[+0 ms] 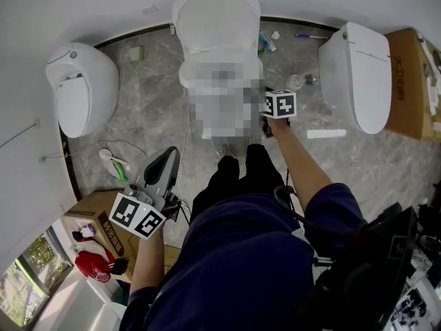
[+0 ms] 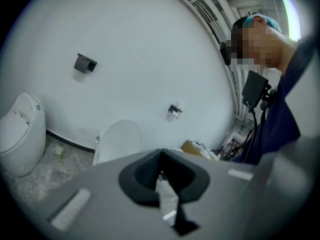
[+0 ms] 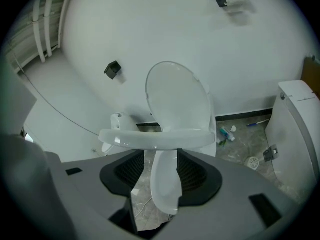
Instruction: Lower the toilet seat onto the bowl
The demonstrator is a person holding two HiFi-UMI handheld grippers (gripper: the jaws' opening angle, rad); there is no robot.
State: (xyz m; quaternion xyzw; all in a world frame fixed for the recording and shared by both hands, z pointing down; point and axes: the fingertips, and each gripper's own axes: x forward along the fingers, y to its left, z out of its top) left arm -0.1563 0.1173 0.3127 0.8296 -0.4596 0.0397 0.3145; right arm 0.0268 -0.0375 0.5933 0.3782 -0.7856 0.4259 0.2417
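Right tool (image 3: 162, 171) with jaws wide apart and gripping nothing, white toilet seat (image 3: 157, 138) lying level just ahead of them over the bowl (image 3: 165, 196), lid (image 3: 177, 96) upright near the wall, left tool (image 2: 162, 184) narrow and empty, held back at the person's side.

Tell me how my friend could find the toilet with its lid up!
Three white toilets stand along the white wall. Look at the middle toilet, straight ahead of the person's legs. Only its lid stands upright against the wall; the left toilet and right toilet are shut.
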